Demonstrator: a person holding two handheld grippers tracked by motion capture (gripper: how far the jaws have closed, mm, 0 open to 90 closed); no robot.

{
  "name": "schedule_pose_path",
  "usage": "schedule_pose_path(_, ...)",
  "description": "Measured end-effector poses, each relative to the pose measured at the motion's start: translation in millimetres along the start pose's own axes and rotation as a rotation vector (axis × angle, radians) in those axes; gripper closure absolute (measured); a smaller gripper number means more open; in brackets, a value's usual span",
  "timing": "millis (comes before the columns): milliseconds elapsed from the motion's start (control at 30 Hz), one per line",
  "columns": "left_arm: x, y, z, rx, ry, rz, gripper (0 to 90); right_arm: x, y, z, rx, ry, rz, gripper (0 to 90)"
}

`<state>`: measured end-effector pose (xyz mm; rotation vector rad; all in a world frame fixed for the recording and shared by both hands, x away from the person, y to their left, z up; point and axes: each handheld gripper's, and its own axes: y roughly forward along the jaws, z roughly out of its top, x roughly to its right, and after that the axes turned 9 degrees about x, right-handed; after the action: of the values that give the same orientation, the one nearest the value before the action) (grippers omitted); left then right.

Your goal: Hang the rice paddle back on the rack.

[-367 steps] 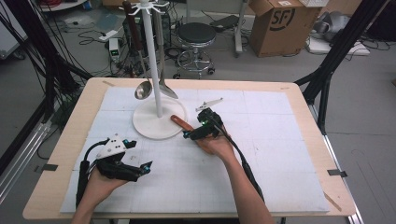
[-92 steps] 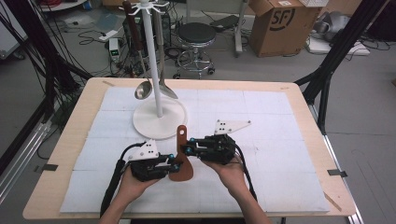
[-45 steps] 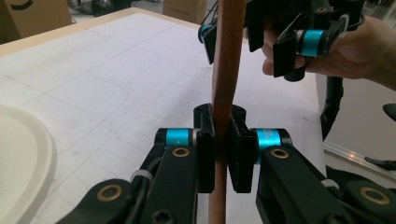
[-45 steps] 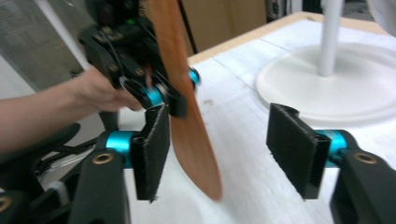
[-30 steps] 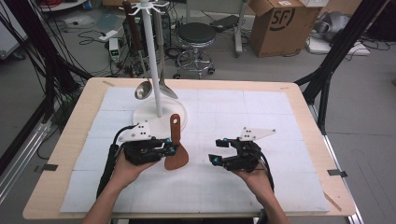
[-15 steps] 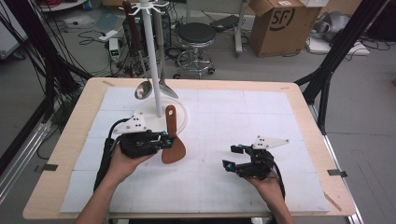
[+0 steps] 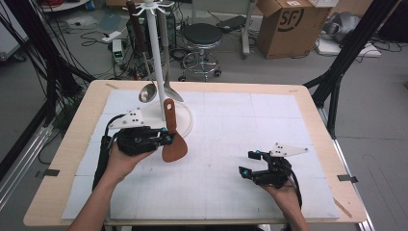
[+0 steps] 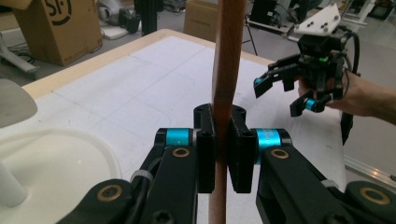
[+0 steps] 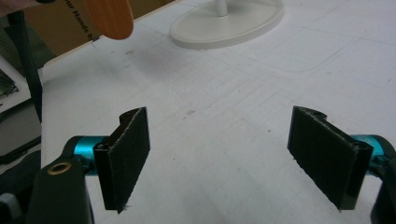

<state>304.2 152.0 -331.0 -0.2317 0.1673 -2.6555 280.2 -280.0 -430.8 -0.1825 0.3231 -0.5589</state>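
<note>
Left tongs (image 7: 166, 138) clamped on the wooden spatula (image 7: 172, 133), gripping the handle partway up. In the left gripper view both pads (image 8: 207, 154) press flat on the handle, no gap. Spatula is upright, blade down, handle end up. Blade hangs just above the white mat (image 7: 250, 125), right beside the front edge of the rack base (image 7: 185, 120).

Versus half a second ago: I moved the left tongs and spatula slightly up-table and toward the rack. Handle tip now overlaps the base in the high view and sits near the ladle (image 7: 146, 93) and spoon (image 7: 169, 91) hanging on the rack pole (image 7: 155, 53). Grip point on the handle unchanged.

Right tongs (image 7: 250, 163) wide apart, holding nothing. In the right gripper view the two pads (image 9: 128, 154) stand well apart over bare mat. It has pulled further toward my near right part of the tabletop (image 7: 312, 103), well apart from the spatula. Three seconds ago both tongs were on the spatula at centre; now only the left holds it. Twelve seconds ago the right had it by the rack base.

Left gripper view sees the right tongs open, far side of the mat, hand (image 8: 364, 95) behind them.
</note>
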Motion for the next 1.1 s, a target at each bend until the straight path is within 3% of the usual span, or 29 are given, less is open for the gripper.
schedule_pose_path(267,-3.4,-6.0,19.4,0.003,0.019,0.012,83.2,0.3,-1.5,-5.6,-0.032,0.002,-0.045,17.3)
schedule_pose_path(700,-20.1,-7.7,43.3,0.015,0.007,0.023,83.2,0.1,-3.7,-5.7,-0.028,-0.005,-0.039,15.3)
schedule_pose_path(1100,-35.3,2.5,79.8,0.009,0.014,0.010,83.4,2.1,-9.0,-4.6,-0.014,-0.006,-0.063,12.4)
